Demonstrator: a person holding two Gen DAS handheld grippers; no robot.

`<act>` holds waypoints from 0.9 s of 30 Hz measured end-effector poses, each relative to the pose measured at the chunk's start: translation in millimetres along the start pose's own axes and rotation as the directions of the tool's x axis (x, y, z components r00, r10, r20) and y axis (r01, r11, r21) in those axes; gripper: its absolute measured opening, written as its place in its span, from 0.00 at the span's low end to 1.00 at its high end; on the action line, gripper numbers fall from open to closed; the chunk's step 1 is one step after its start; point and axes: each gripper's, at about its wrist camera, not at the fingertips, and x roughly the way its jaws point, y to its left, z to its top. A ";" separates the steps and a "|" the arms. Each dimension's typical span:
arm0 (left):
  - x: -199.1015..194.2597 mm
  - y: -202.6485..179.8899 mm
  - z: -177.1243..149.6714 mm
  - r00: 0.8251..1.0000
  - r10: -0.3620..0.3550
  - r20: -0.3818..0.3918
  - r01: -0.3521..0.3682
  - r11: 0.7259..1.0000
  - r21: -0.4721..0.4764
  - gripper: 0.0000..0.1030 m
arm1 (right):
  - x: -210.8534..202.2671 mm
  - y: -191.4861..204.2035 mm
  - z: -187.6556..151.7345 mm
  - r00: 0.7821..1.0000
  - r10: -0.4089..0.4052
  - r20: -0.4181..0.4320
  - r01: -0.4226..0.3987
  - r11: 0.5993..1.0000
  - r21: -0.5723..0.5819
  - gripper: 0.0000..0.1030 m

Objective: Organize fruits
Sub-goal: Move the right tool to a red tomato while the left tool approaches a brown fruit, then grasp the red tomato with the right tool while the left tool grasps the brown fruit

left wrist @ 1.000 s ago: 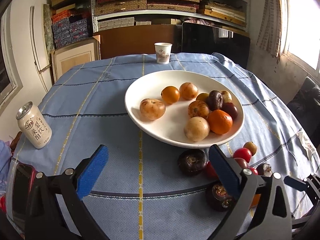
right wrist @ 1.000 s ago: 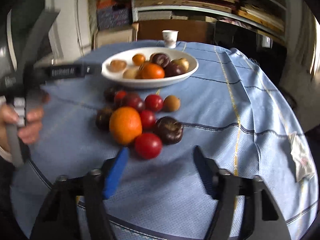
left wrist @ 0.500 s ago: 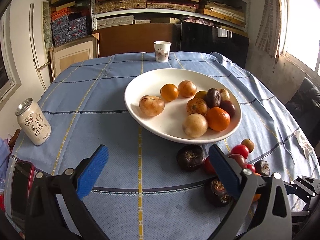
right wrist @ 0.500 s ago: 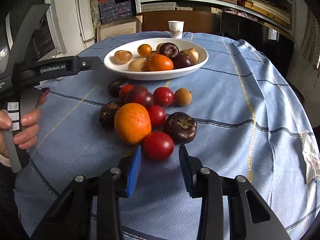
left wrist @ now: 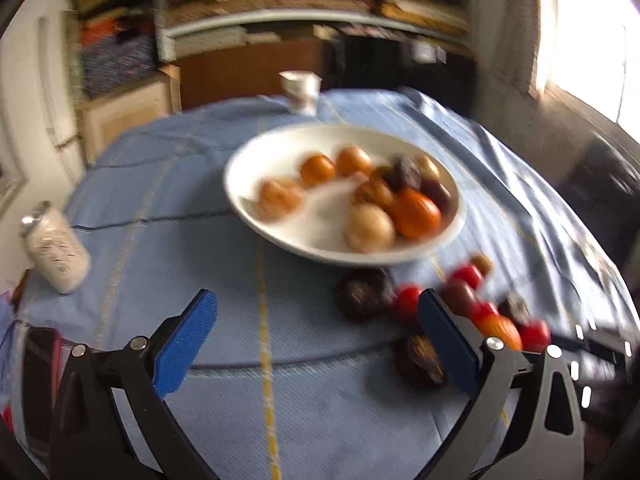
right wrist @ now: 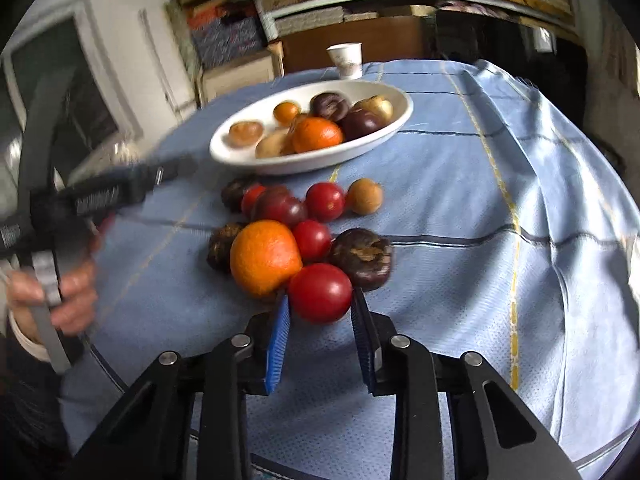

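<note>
- Right gripper (right wrist: 320,320): blue pads flank the nearest red tomato (right wrist: 320,293), apparently just touching, narrowed for a pickup.
- The tomato sits on the blue cloth (right wrist: 460,208), against an orange (right wrist: 265,257), short of the white bowl (right wrist: 394,122), its likely destination.
- Left gripper (left wrist: 316,338): spread wide, empty, idle.

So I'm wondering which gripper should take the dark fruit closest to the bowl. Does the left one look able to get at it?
Probably yes. The left gripper is open and empty, and the dark fruit lies just ahead, slightly right, with bare tablecloth between. A red tomato touching its right side might get nudged.
</note>
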 end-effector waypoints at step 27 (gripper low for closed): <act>27.3 -45.0 -27.3 0.946 -0.270 -0.179 0.303 0.932 0.197 0.47 | -7.7 -11.7 0.2 0.987 0.151 0.052 -0.153 0.987 0.053 0.30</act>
